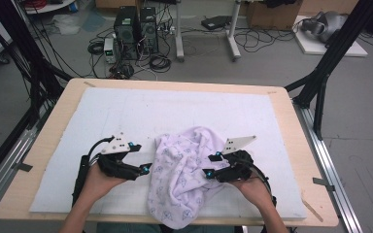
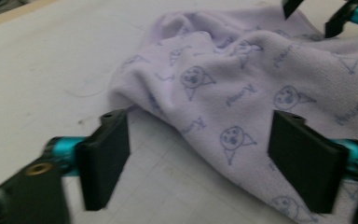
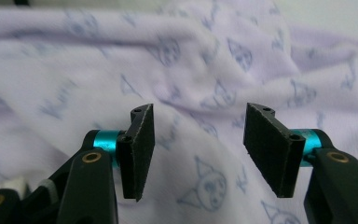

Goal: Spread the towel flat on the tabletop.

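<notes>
cloth: pale lilac towel [image 1: 184, 170] with little blue cartoon faces
state: crumpled, bunched into soft folds
spot: front middle of the white mat [image 1: 126, 111], its lower end hanging over the table edge

Open claw [image 2: 198, 154] over crumpled towel [image 2: 242, 79]

Towel [image 1: 182, 179] on mat [image 1: 126, 111], btwn left gripper [image 1: 145, 170] & right gripper [image 1: 210, 167].
</notes>
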Action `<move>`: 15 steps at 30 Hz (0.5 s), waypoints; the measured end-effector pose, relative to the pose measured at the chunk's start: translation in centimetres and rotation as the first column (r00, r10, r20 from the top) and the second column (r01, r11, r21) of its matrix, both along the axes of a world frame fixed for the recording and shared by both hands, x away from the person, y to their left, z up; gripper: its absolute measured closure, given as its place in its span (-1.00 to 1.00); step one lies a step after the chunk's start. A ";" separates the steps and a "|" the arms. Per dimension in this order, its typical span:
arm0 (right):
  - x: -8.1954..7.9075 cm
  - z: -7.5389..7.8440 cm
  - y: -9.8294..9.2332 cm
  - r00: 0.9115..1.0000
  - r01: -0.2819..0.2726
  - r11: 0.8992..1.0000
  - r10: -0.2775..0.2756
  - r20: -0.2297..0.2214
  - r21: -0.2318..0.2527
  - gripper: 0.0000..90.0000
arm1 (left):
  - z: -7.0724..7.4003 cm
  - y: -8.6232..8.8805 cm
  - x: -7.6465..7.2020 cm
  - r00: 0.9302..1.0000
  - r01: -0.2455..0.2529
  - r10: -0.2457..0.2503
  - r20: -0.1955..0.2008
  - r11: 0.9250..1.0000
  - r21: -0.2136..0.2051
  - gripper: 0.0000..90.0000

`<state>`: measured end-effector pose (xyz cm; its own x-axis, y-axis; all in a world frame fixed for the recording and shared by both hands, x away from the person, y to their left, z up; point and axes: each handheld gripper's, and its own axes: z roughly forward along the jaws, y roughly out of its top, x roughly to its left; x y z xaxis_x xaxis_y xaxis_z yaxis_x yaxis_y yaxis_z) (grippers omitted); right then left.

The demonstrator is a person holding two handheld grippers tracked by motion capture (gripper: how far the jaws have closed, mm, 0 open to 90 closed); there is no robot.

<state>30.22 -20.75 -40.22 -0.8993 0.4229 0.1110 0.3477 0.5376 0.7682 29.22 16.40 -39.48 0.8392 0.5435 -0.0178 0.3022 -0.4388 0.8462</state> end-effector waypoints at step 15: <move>0.0 -4.1 -0.5 0.998 0.038 0.997 -0.042 -0.051 -0.067 0.36 | -4.4 -5.1 2.4 0.990 0.109 -0.093 -0.105 0.981 0.158 0.55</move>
